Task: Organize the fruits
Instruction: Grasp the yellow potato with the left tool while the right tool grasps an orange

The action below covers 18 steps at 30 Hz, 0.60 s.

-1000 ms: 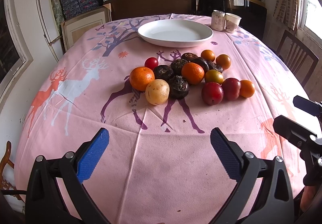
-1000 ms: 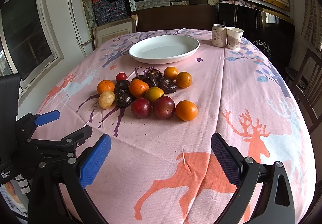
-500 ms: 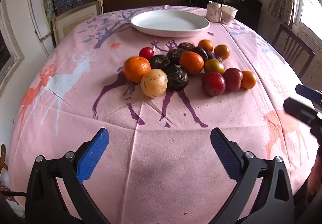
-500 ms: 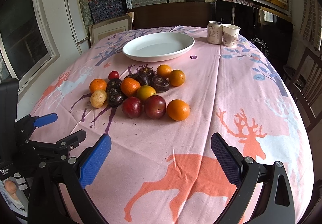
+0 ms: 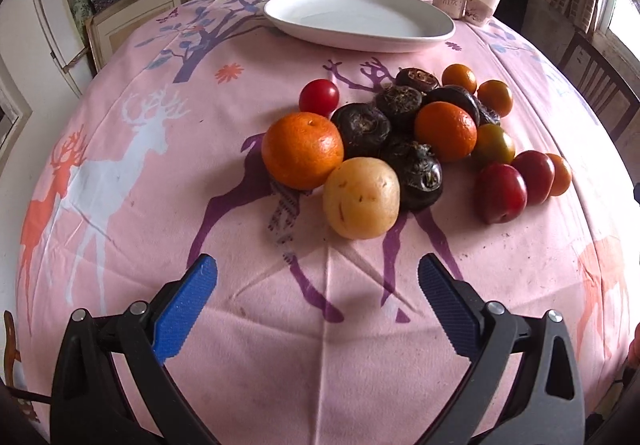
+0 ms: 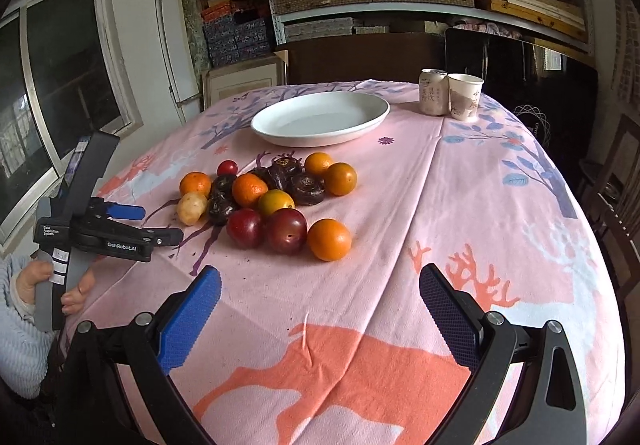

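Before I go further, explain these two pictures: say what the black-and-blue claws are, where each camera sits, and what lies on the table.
A person holds a two-finger gripper in each hand, each carrying a forward-looking camera. One picture looks along the left gripper, the other along the right gripper, which also sees the left one from the side. Both are open and hold nothing. On the pink tablecloth lies a pile of fruit: oranges, red plums, dark round ones, a pale yellow fruit. Behind it stand an empty white plate, a can and a paper cup.

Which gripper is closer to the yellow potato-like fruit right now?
Left. The left gripper sits open just short of the yellow fruit; the right gripper is farther off to the pile's right, open.
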Tool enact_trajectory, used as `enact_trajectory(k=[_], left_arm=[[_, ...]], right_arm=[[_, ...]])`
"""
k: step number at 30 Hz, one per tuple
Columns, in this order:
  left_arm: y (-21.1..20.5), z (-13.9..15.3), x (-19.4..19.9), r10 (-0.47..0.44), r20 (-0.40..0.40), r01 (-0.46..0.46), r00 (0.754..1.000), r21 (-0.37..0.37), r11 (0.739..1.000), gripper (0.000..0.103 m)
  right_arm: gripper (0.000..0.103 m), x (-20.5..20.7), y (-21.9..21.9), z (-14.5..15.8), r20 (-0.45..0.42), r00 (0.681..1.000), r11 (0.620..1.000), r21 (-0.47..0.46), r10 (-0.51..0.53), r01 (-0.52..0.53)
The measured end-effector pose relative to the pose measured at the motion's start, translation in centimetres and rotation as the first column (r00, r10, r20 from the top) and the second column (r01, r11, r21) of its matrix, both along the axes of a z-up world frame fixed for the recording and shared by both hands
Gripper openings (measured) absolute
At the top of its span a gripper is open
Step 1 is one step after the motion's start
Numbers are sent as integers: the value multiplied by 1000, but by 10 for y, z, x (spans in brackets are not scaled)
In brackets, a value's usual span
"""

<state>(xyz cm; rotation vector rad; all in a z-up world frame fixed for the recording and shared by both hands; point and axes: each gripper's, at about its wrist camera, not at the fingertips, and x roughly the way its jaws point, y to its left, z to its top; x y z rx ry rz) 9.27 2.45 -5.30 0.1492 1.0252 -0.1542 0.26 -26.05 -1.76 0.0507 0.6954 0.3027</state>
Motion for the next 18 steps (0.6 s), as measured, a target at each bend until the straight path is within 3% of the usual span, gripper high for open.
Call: enact_trajectory(k=[8,15,18], left_arm=[[-18,-14,27,-3,-16,2,1000,-12,1000,99],[-15,-18,27,-26,35,27,999,-35,999,99],[-14,-17,28,-37,29,38,999,-35,999,99]], right_arm=[[100,37,2,-16,-55,998,1000,22,10,-9],[99,64,6,-28,-124,992,999,28,35,-32],[91,71,10,-30,-138,989,999,16,51,-49]])
